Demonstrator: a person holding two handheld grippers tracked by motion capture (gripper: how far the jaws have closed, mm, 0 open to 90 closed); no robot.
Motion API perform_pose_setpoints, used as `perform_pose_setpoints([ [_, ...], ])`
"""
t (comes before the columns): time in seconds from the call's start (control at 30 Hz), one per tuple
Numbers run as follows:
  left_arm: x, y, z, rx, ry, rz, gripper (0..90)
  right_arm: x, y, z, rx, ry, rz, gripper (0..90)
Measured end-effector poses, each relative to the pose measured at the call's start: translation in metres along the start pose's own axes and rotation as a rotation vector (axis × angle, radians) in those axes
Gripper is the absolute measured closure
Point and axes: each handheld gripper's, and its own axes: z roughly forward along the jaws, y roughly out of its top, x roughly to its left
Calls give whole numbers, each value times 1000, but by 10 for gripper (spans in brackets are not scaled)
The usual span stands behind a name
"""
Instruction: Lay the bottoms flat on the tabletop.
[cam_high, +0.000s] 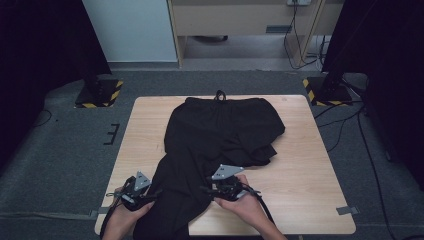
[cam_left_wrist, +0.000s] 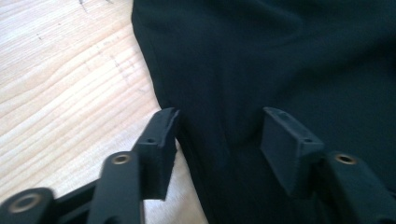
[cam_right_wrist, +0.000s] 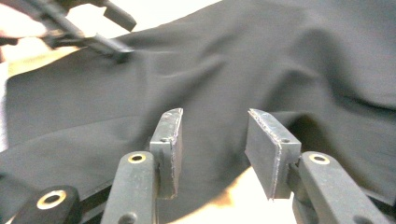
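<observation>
Basically one black pair of trousers (cam_high: 220, 135) is lying across the middle of the wooden table (cam_high: 310, 190), waistband toward the top of the frame, one leg running down to the lower edge and the other apparently folded over at centre right, probably mid-fold or mid-straightening. Left gripper (cam_high: 141, 196), lower left, is sitting at the leg's left edge, jaws wide with the fabric edge between them, not yet pinching. Right gripper (cam_high: 223, 189), lower centre, is straddling the leg's other edge, jaws also wide, nothing clamped. Count: one garment, two grippers, one table.
</observation>
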Motion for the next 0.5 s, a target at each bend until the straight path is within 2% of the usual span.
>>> perform_pose_setpoints([
  [0.07, 1, 0, 1, -2, 0, -8, 432, -9, 0, -3, 6, -66, 12, 545],
  [0.13, 1, 0, 1, -2, -19, -18, 458, -15, 2, -2, 6, -96, 17, 519],
  [0.23, 1, 1, 1, 3, -58, -29, 569, -20, 8, 4, 1, -133, 9, 475],
  [0.3, -1, 2, 0, 9, -84, -13, 672, -22, 14, 10, -9, -151, 19, 450],
  [0.37, -3, 2, -2, 21, -99, -1, 729, -24, 17, 18, 6, -159, 22, 448],
  [0.43, -5, 0, -5, 30, -113, 6, 772, -27, 17, 28, 46, -160, 16, 517],
  [0.5, -8, -2, -8, 41, -125, 17, 802, -28, 12, 35, 104, -149, 4, 654],
])
